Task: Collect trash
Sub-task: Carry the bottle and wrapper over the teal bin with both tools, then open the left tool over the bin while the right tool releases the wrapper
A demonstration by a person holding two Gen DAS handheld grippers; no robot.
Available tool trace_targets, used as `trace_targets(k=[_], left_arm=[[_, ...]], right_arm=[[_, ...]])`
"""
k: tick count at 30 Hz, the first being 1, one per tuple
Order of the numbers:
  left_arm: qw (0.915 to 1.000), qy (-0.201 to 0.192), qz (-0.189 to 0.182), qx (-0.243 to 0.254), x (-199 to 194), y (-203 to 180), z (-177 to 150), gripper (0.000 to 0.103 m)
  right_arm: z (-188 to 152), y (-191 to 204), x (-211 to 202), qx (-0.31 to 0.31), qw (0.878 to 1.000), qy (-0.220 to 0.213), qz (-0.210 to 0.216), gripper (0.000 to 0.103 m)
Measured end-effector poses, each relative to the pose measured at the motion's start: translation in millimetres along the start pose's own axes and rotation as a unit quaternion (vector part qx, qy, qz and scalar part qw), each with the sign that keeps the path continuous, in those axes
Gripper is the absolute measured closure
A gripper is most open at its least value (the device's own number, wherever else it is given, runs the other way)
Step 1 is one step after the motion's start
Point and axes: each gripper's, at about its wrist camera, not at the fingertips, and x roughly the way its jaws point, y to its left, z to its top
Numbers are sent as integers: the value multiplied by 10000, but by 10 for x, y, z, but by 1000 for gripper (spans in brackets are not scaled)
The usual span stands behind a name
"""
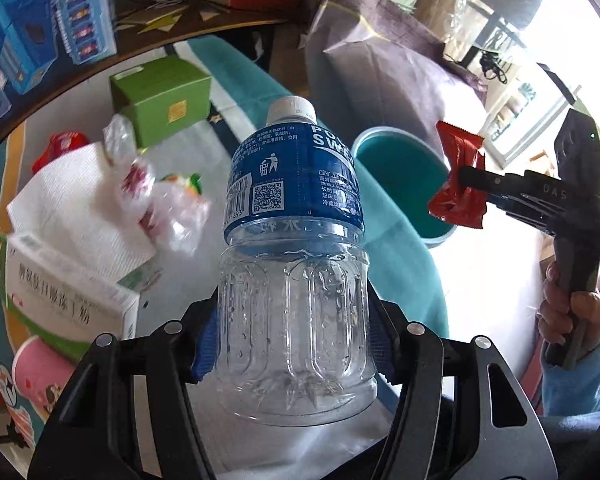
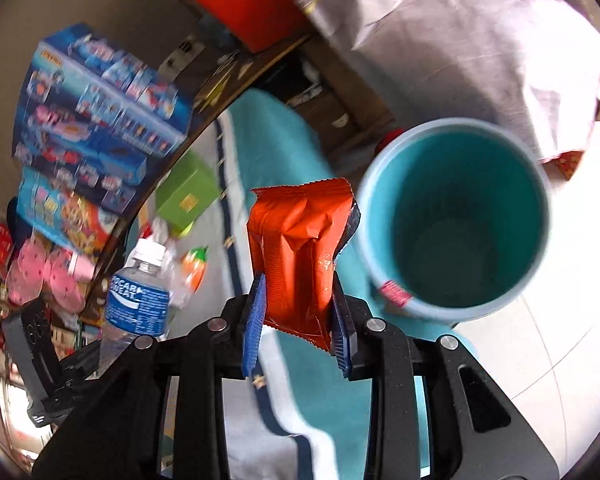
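My left gripper (image 1: 294, 340) is shut on the lower body of a clear plastic bottle (image 1: 294, 264) with a blue label and a white cap, held upright off the floor. The same bottle (image 2: 138, 308) shows at the left of the right wrist view, with the left gripper (image 2: 92, 360) below it. My right gripper (image 2: 298, 312) is shut on a crumpled red snack wrapper (image 2: 300, 248). In the left wrist view that wrapper (image 1: 456, 148) hangs from the right gripper (image 1: 466, 180) beside a teal bin (image 1: 400, 172). Nothing shows inside the open bin (image 2: 440, 200), which stands just right of the wrapper.
On the floor mat (image 2: 280, 152) lie a green box (image 1: 164, 100), a white paper towel (image 1: 72, 208), crumpled clear plastic wrappers (image 1: 156, 204), a white medicine box (image 1: 68, 300) and a pink paper cup (image 1: 40, 372). A grey-purple bag (image 1: 380, 60) stands behind the bin. Toy boxes (image 2: 100, 120) line the left.
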Motion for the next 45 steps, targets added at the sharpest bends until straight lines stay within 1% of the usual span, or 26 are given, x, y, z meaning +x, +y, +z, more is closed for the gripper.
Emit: trace_targets(k=[3,6,10,14,20,24,29,32,35,36,37,40,41,42,43,44,45], left_arm=[[9994,60,-127,311,167,-293,264,41],[9977,189,-278,592,426,-609,519,41],[9943,488,-425,847,883,-980,777,41],[9902,863,-503,975,1352,-1245,963,41],[9844,1385,-444,986,1915,-1403,1097,39],[9830,1556,-351,910,2090,-1372,1106,37],[9847,1472,-352,864,2045,-1330,1131,35],[9866,1395,-348,767,1982,-1293,1148,31],[9895,1245,-313,661,1877,-1250,1154,19],[9907,1170,-299,624,1829,-1227,1152,13],[9918,1099,-290,588,1779,-1203,1145,10],[9932,995,-255,542,1675,-1155,1119,7],[9937,966,-229,528,1643,-1134,1112,7],[9941,937,-204,510,1613,-1116,1095,7],[9945,908,-187,486,1589,-1091,1085,6],[9949,885,-183,453,1561,-1059,1073,6],[9951,877,-190,422,1544,-1032,1062,6]], right_arm=[[131,-284,-123,199,9995,-183,-167,74],[217,-561,-182,403,9982,-271,-349,74],[267,-870,-182,695,9960,-296,-475,74],[315,-1140,-99,896,9941,-177,-578,74],[410,-1379,91,1073,9922,78,-629,74],[466,-1462,184,1102,9916,201,-651,74],[523,-1473,279,1095,9914,331,-629,74],[542,-1446,317,1042,9918,403,-620,74],[570,-1414,344,976,9921,471,-638,73],[576,-1411,352,954,9922,487,-644,73],[579,-1401,364,937,9922,509,-649,72],[576,-1368,404,923,9921,565,-639,67],[569,-1355,411,914,9920,568,-655,64],[562,-1343,417,910,9919,567,-677,56],[552,-1329,420,913,9919,556,-692,50],[543,-1313,422,923,9918,535,-707,42],[535,-1312,415,933,9917,517,-723,39]])
